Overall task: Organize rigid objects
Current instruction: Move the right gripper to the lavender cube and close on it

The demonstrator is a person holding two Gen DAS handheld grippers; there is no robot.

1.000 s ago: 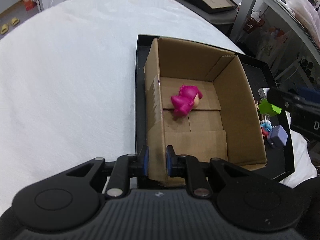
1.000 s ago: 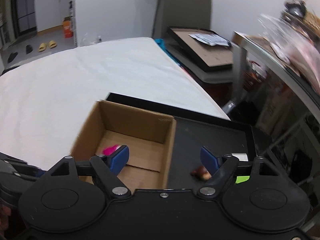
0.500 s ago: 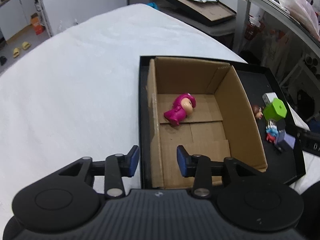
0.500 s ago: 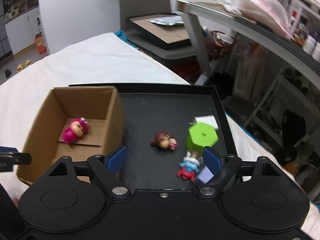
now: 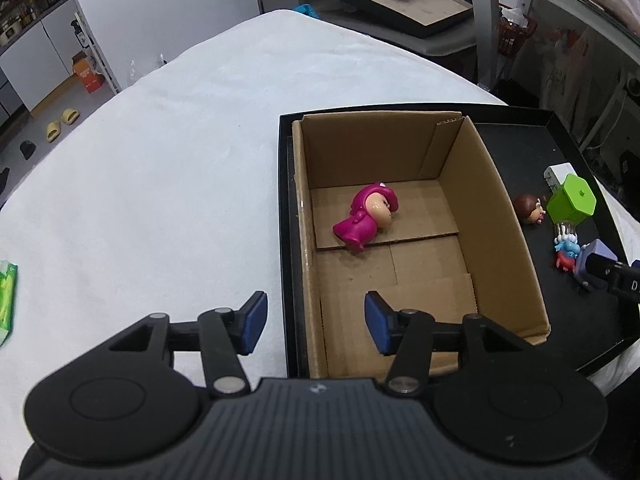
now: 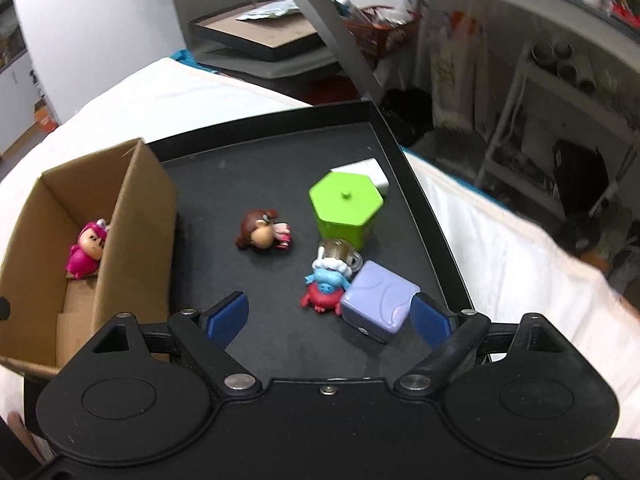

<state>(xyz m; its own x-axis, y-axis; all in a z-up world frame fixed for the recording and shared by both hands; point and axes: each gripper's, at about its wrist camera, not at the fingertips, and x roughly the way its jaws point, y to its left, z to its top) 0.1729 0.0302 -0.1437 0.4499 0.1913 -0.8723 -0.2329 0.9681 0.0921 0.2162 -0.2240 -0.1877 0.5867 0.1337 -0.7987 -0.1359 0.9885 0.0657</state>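
A cardboard box (image 5: 496,216) stands in the left part of a black tray (image 6: 280,152). A pink figurine (image 5: 366,216) lies inside it, also seen in the right wrist view (image 6: 86,250). On the tray lie a brown-haired figurine (image 6: 262,232), a green hexagonal box (image 6: 346,206), a blue-and-red figurine (image 6: 326,286), a lilac box (image 6: 378,300) and a white block (image 6: 366,170). My left gripper (image 5: 312,322) is open and empty over the box's near left wall. My right gripper (image 6: 330,318) is open and empty, just before the blue-and-red figurine and lilac box.
The tray rests on a white cloth surface (image 5: 160,184). A green packet (image 5: 6,296) lies at the far left edge. A metal shelf leg (image 6: 336,36) and another tray with cardboard (image 5: 392,4) stand beyond the far edge.
My left gripper let go of the box's left wall, opened and drew back. My right gripper swung right and down, from above the box to over the toys on the tray.
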